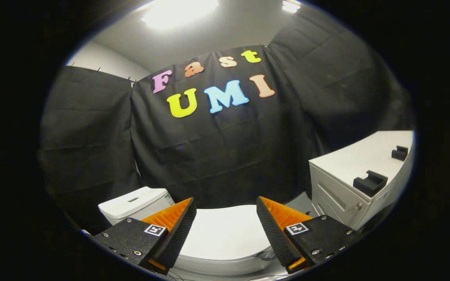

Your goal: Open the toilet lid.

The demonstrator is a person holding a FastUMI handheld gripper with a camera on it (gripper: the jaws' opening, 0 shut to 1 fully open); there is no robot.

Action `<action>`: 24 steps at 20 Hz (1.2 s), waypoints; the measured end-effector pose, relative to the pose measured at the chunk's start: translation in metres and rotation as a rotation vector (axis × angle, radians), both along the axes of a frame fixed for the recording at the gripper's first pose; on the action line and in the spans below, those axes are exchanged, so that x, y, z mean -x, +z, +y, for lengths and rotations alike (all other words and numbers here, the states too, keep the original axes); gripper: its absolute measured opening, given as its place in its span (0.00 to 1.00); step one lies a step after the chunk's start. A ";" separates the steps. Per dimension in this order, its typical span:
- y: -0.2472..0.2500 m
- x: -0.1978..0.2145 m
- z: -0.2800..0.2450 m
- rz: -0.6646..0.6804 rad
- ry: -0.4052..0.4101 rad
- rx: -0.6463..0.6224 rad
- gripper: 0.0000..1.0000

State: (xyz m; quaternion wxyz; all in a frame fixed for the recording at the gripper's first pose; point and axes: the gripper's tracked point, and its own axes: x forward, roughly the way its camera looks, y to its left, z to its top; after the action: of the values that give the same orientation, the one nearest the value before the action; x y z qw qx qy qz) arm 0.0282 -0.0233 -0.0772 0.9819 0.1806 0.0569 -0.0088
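A white toilet stands low ahead of me. Its lid (225, 232) lies flat and closed, showing between and just beyond my fingers. The white tank (133, 203) sits behind the left finger, against the black cloth wall. My gripper (225, 205) hovers above the lid with its fingers spread wide apart and nothing between them. The fingers are not touching the lid.
A white cabinet (350, 171) stands to the right of the toilet, with two black brackets (370, 182) on its top. Black cloth walls close in behind and on both sides. Bright ceiling lights shine overhead.
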 end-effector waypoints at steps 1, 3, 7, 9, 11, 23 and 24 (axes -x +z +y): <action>-0.011 -0.002 -0.006 0.017 -0.016 -0.030 0.96; -0.029 -0.004 -0.017 0.047 -0.052 -0.087 0.96; -0.068 -0.001 -0.030 0.107 -0.106 -0.198 0.96; -0.087 0.001 -0.037 0.135 -0.141 -0.291 0.96; -0.107 0.004 -0.041 0.169 -0.177 -0.388 0.96; -0.209 0.019 -0.048 0.334 -0.302 -0.835 0.94; -0.214 0.020 -0.048 0.338 -0.307 -0.865 0.92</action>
State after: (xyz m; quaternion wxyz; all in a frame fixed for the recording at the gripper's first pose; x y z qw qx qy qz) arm 0.0085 -0.0708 -0.2913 0.7812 0.5742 0.1867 -0.1584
